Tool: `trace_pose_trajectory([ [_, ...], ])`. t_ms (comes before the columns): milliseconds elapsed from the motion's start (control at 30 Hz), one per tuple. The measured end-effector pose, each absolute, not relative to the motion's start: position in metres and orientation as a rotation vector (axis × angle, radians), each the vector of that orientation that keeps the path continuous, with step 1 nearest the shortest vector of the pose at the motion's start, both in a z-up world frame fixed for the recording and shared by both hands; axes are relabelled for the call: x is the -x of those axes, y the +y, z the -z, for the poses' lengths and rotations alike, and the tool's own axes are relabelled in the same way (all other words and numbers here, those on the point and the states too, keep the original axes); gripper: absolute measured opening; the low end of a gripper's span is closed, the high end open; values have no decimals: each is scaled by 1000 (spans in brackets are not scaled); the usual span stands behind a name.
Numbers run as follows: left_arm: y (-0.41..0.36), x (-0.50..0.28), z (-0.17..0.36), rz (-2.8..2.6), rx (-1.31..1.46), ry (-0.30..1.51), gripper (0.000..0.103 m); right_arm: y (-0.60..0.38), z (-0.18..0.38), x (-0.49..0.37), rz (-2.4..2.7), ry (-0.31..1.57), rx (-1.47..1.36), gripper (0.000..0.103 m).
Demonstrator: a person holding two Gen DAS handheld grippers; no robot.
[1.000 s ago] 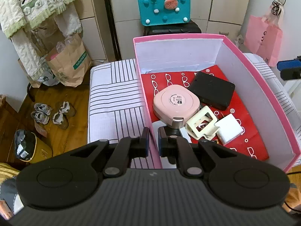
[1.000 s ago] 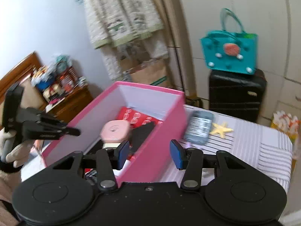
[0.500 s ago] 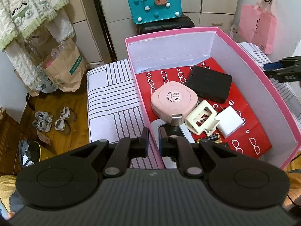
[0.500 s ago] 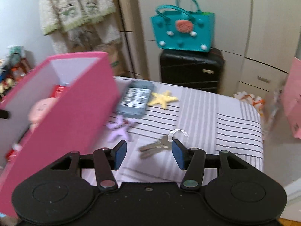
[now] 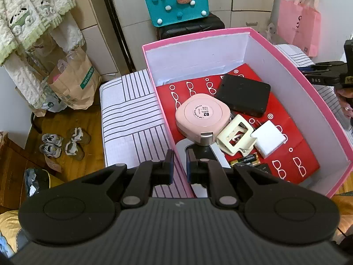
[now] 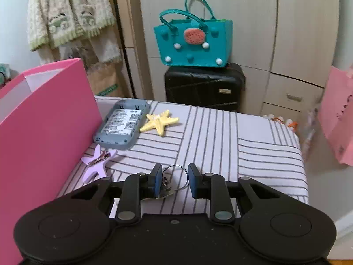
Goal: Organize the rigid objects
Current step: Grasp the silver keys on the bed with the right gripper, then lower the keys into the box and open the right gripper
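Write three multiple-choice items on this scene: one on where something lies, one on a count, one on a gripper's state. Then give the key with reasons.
1. Where does the key ring lie?
A. in the pink box
B. on the striped cloth, between the right gripper's fingers
C. on the suitcase

2. How many star-shaped things lie on the cloth outside the box?
A. one
B. two
C. four

3. What is the left gripper doing?
A. clamped on the box wall
B. holding a battery
C. wide open over the floor

Key: B, since the ring sits on the cloth inside the right gripper, whose jaws have just been closing; B, a yellow star and a purple star; A, its fingers pinch the pink box wall.
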State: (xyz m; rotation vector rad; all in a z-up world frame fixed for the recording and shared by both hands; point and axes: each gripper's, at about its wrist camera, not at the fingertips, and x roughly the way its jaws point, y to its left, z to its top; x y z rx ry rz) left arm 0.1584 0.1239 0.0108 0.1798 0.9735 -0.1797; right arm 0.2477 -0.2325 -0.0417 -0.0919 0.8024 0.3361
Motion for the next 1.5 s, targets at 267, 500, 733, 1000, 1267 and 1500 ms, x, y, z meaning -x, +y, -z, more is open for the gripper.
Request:
trace_pose_trajectory([
  [267, 123, -158, -11, 189, -195, 976, 10, -236, 7, -223, -388, 768, -17, 29],
  [500, 122, -162, -12, 211, -217, 993, 11, -218, -43, -198, -440, 712, 16, 29],
  [733, 126, -163, -12, 232, -207, 998, 11, -196, -96, -177, -519, 653, 11, 29],
  [1000, 128, -163, -12, 244, -200, 997, 12, -163, -135, -161, -614, 629, 55, 29],
  [1267, 131, -162, -12, 258, -184, 991, 12, -130, -133, -151, -736, 698, 68, 29],
  [1500, 134, -162, -12, 268, -167, 989, 13, -108, -101, -147, -760, 774, 112, 29],
])
